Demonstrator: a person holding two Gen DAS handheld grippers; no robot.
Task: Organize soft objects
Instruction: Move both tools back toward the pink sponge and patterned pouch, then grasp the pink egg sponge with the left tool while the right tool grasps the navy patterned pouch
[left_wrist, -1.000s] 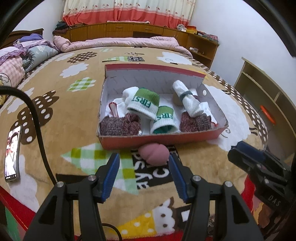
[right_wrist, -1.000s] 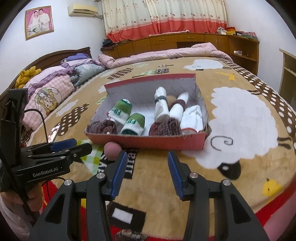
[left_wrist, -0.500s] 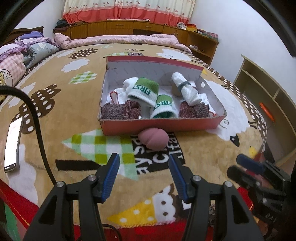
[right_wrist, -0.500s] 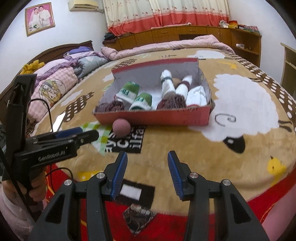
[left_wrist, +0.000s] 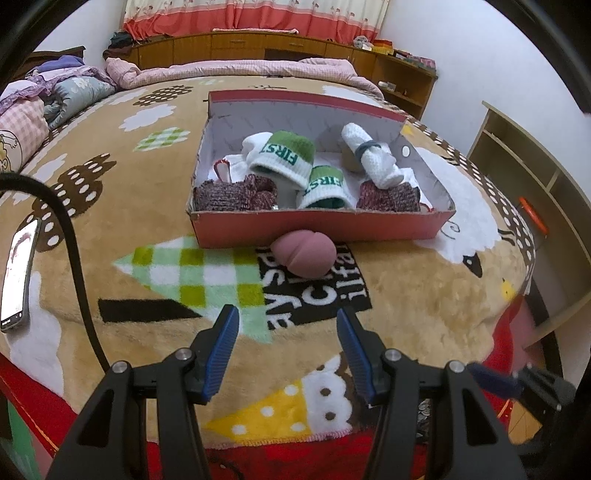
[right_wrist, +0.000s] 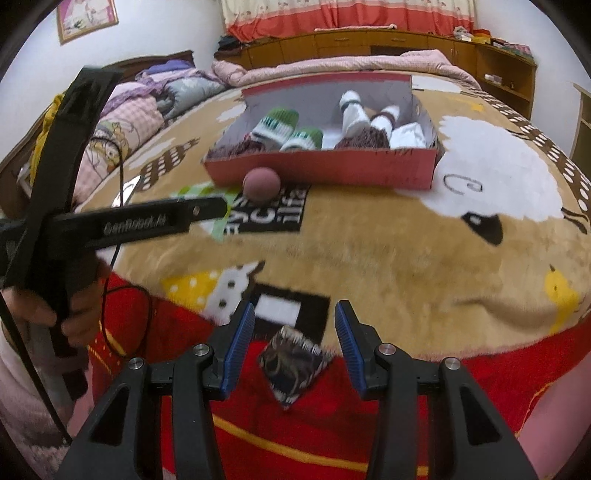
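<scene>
Both grippers are drawing back from the box (left_wrist: 321, 227), left gripper (left_wrist: 286, 345) and right gripper (right_wrist: 294, 341) spread and holding nothing. The pink ball (left_wrist: 304, 253) is lying on the bed just before the box, seemingly unsorted.

1. "FIRST" in green letters, upside down, on the larger white-and-green sock (left_wrist: 282, 157) in the box.
2. "FIRS", its end hidden, on the smaller sock (left_wrist: 325, 186) beside it.
3. "GenRobot.AI", blurred, on the left tool (right_wrist: 136, 225).
</scene>
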